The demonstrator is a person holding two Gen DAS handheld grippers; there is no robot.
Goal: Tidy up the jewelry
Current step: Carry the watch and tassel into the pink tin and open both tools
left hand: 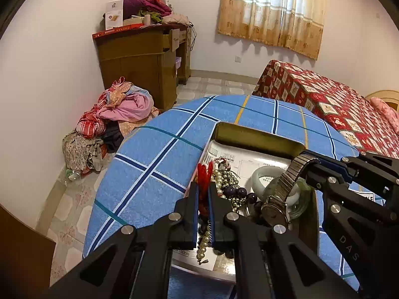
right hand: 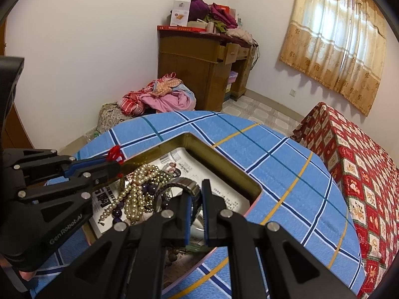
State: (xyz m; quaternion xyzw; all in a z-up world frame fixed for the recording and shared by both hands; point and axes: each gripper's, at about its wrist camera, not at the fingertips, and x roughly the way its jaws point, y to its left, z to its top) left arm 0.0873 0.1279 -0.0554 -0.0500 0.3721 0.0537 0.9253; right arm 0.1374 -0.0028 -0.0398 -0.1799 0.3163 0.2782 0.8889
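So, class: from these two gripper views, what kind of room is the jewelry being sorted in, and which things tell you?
Most likely a home bedroom. A bed with a red patterned cover stands by a curtained window, a wooden dresser is piled with clothes and boxes, and a heap of laundry lies on the tiled floor.

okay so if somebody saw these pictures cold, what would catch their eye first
Probably the tin box heaped with pearl strands, set on a blue plaid cloth. The right gripper pinches a metal-band wristwatch above the box, while the left gripper clamps a red cord.
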